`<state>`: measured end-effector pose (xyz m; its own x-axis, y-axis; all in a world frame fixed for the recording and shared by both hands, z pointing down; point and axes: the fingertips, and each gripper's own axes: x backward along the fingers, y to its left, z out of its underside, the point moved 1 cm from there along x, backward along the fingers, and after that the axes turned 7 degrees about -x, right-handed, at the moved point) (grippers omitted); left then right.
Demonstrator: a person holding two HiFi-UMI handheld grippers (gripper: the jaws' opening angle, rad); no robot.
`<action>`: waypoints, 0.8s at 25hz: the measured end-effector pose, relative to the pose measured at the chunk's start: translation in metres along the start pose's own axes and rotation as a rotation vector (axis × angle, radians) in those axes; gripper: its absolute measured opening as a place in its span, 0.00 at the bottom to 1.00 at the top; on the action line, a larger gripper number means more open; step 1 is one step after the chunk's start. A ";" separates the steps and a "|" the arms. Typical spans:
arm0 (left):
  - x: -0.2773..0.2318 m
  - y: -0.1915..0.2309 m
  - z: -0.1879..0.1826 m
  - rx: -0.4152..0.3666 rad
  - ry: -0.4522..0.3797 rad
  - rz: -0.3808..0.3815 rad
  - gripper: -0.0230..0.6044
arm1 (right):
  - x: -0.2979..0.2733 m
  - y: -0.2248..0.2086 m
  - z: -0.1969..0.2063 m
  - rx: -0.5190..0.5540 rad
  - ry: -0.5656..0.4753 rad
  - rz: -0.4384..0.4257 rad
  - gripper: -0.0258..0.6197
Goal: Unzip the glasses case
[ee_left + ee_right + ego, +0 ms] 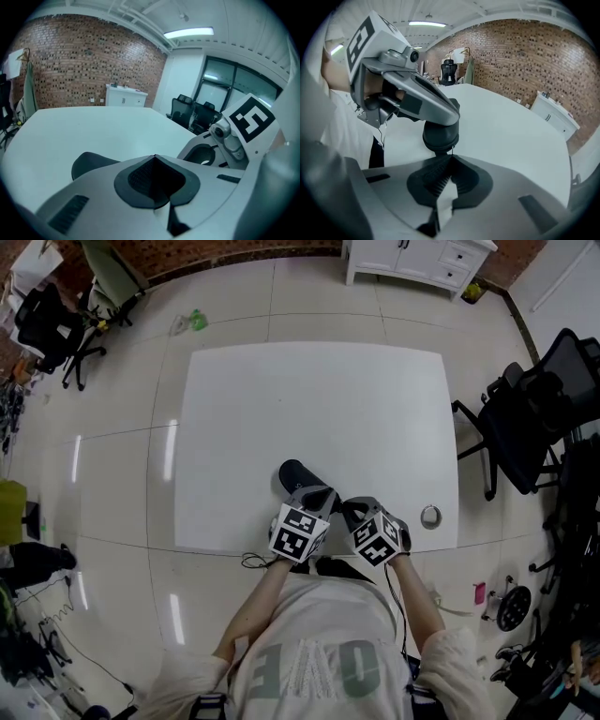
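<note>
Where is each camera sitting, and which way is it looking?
Head view: on the person's head, looking steeply down at the table; shows both forearms, shirt, left gripper and right gripper.
Left gripper view: rides the left gripper, looking along its shut jaws over the table toward a brick wall; little of the person shows.
Right gripper view: rides the right gripper, facing the left gripper and the person's shirt.
Shared: all show the glasses case.

Setting reads as an office-type workroom: large white table (319,409) on a glossy tiled floor (122,474), black swivel office chairs (530,423) along the sides, white cabinet (417,259) against an exposed brick wall (79,61), ceiling strip light (189,33), dark-framed glazed partition (229,84).
</note>
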<state>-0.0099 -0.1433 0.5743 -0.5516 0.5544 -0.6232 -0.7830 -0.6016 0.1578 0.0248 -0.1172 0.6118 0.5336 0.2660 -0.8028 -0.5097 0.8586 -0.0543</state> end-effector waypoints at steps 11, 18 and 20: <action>0.003 0.007 0.007 -0.030 0.046 -0.033 0.04 | -0.005 0.000 -0.004 0.033 -0.007 0.024 0.04; 0.005 0.008 0.006 -0.035 0.031 -0.027 0.04 | -0.007 -0.001 -0.010 0.059 -0.040 0.021 0.04; 0.010 0.010 0.006 -0.004 -0.002 -0.024 0.04 | 0.000 -0.002 -0.012 0.000 -0.092 0.052 0.04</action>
<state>-0.0250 -0.1404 0.5749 -0.5332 0.5697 -0.6254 -0.7948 -0.5907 0.1395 0.0178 -0.1242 0.6049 0.5659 0.3498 -0.7466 -0.5388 0.8423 -0.0138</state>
